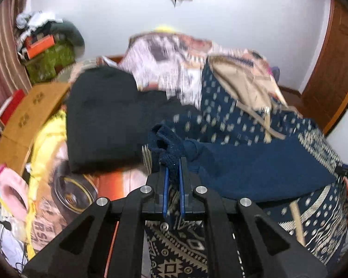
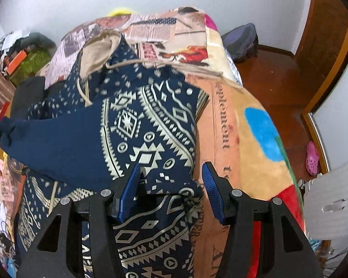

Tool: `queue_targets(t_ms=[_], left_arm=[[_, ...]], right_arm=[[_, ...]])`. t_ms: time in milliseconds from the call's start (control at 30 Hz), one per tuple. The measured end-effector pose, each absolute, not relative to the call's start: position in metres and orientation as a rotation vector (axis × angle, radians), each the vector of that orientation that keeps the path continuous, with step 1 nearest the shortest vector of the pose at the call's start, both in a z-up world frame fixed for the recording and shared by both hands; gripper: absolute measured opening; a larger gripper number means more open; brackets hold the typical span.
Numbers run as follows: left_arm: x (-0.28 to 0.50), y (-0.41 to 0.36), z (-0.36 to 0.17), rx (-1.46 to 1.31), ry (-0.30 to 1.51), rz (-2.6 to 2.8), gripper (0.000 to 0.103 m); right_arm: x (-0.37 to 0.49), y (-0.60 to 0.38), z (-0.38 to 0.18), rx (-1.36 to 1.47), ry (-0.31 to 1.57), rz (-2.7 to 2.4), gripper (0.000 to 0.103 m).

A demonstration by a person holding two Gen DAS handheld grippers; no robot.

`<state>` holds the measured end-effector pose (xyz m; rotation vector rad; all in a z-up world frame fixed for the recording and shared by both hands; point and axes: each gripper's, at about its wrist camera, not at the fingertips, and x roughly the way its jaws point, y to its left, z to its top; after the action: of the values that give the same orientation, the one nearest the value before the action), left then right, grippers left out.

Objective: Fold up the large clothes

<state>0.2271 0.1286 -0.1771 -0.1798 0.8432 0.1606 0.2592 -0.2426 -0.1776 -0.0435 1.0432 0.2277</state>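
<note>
Two grippers are being held over the hoodie (image 2: 150, 125) on the bed (image 2: 250, 139). Its cuff (image 1: 167, 139) is being pinched by the left gripper (image 1: 173, 176). Right gripper (image 2: 171, 173) is being kept spread, nothing gripped.

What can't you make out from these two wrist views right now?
- Left wrist view: the pile behind the black garment is motion-blurred.
- Left wrist view: how much sleeve cuff sits inside the left gripper; the pads cover it.
- Right wrist view: the hoodie hem under the open right gripper, hidden by its frame.
- Left gripper's body in the right wrist view, cut off at the left edge.
</note>
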Motion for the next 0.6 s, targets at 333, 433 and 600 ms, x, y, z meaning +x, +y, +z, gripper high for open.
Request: queue_targets(t_ms=[333,433,600], left_arm=[[0.230,0.120,-0.257,-0.130,1.071,0.154,0.016],[0.229,0.115,-0.253,-0.069,1.074,0.194,0.037],[0.226,0.116,-0.221,-0.027,0.997,0.205,0.052]], right_arm=[[0.260,-0.247,-0.186,-0.011,1.075,0.226,0.051],[0.262,-0.246,-0.183,-0.023,1.079,0.230,0.051],[0.268,-0.242,-0.168,-0.041,1.041,0.234,0.051]])
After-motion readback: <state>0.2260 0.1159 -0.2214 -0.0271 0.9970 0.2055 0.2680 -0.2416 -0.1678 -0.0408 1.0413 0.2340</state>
